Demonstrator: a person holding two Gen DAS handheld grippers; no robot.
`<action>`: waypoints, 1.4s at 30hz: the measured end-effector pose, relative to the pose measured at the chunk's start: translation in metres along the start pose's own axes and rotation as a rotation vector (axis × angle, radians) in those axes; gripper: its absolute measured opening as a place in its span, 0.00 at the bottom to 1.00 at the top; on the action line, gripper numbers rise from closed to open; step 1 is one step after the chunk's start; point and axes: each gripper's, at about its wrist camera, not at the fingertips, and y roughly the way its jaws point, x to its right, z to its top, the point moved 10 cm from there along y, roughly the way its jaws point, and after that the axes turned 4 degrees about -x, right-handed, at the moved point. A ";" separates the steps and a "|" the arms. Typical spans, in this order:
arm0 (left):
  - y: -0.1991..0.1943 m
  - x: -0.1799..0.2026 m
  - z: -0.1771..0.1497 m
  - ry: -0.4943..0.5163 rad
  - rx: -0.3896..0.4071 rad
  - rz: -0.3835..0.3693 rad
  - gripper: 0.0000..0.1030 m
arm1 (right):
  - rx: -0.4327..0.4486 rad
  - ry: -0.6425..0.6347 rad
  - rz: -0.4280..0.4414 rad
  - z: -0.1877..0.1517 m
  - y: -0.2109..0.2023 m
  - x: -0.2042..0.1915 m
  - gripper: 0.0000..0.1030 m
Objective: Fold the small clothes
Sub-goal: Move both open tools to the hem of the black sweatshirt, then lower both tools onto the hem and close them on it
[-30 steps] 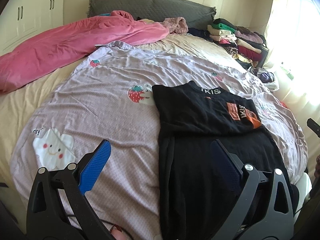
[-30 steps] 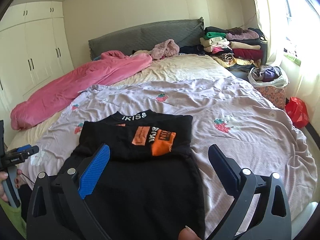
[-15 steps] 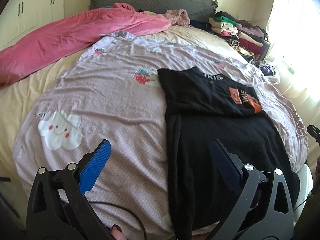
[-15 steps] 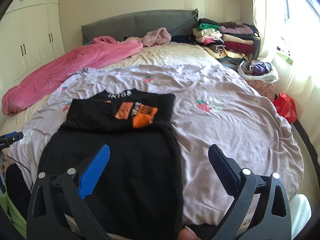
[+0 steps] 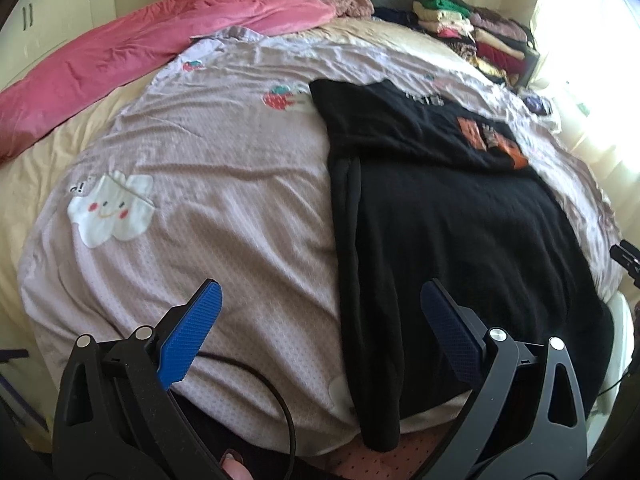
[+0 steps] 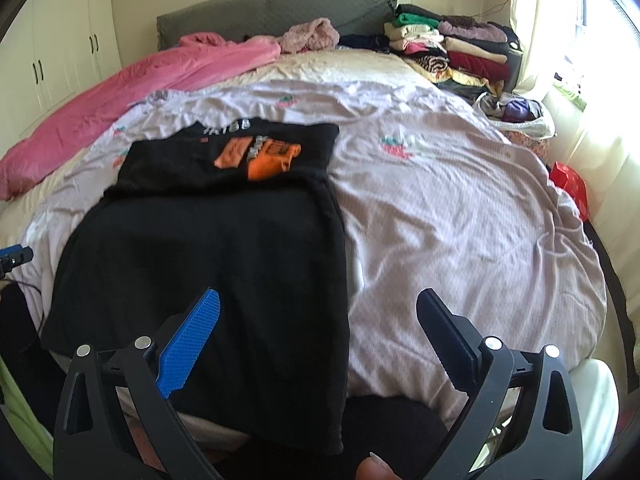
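A black garment (image 5: 460, 240) (image 6: 208, 264) with an orange print (image 6: 260, 156) lies flat on the lilac bedspread (image 5: 224, 208) (image 6: 460, 216). Its top part is folded down over the body, and its lower hem hangs over the bed's near edge. My left gripper (image 5: 320, 300) is open above the garment's left edge near the bed's foot, holding nothing. My right gripper (image 6: 318, 308) is open over the garment's right edge, also holding nothing. The tip of the other gripper shows at the right edge of the left wrist view and at the left edge of the right wrist view.
A pink duvet (image 5: 132, 48) (image 6: 132, 92) lies along the far left. Folded clothes are stacked (image 6: 452, 48) (image 5: 472, 28) at the far right by the grey headboard (image 6: 280, 8). A bag of clothes (image 6: 516, 116) and a red bag (image 6: 568, 180) sit beside the bed.
Both grippers have pulled back toward the foot of the bed and risen; the garment's hanging lower hem and the bed's edge have come into view. Both stay open.
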 end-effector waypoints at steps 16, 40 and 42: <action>0.022 0.028 -0.051 0.087 -0.110 -0.019 0.91 | -0.116 0.000 0.059 -0.043 0.019 0.002 0.94; 0.032 0.033 -0.078 0.002 -0.228 -0.185 0.81 | -0.147 0.075 0.138 -0.056 0.034 0.011 0.07; 0.034 0.034 -0.081 0.000 -0.241 -0.192 0.77 | -0.121 0.081 0.155 -0.052 0.026 0.012 0.07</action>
